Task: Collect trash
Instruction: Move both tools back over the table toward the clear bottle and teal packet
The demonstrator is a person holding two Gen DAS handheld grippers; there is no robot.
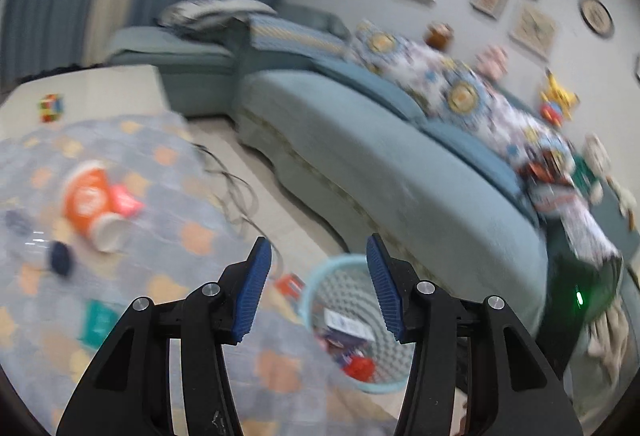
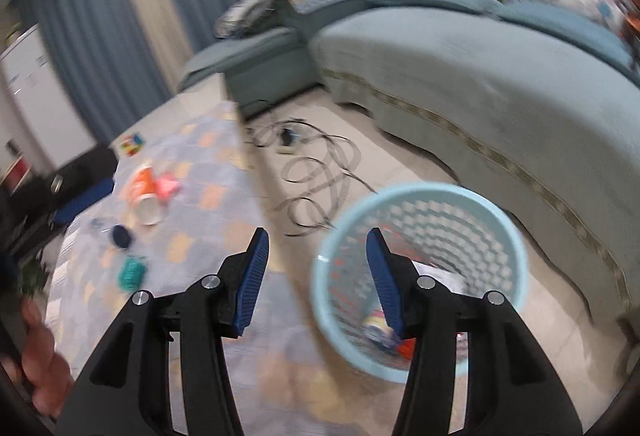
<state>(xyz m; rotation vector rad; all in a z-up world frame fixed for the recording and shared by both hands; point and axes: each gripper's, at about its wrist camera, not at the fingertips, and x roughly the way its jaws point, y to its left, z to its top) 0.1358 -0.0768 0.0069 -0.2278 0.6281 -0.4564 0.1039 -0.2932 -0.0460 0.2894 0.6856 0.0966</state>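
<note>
In your left wrist view, the left claw (image 1: 318, 286) is released, its 2 blue pads (image 1: 255, 288) spread wide with nothing between them. Beyond the pads stands the light blue mesh wastebasket (image 1: 320, 278) on the floor, just beside the counter (image 1: 160, 276) edge and near the teal sofa (image 1: 360, 140); it already contains several wrappers (image 1: 348, 324), white and red. On the patterned cloth covering the counter, to the left of the claw, lie an orange paper cup (image 1: 90, 202) tipped on its side, a pink wrapper (image 1: 126, 202) touching it, a dark blue cap (image 1: 60, 258), a teal packet (image 1: 98, 322) and a red item (image 1: 290, 286) at the counter edge near the basket. The picture is motion-blurred, so finer detail cannot be told. In your right wrist view, the right claw (image 2: 316, 282) is likewise released and holds nothing. The wastebasket (image 2: 500, 228) sits directly ahead and slightly right, with trash visible at its bottom. The orange cup (image 2: 144, 192), pink wrapper (image 2: 168, 186), dark cap (image 2: 120, 236) and teal packet (image 2: 131, 273) lie on the counter (image 2: 208, 228) to the left, well apart from the basket. Black cables (image 2: 316, 172) coil on the floor between counter and sofa (image 2: 500, 76).
</note>
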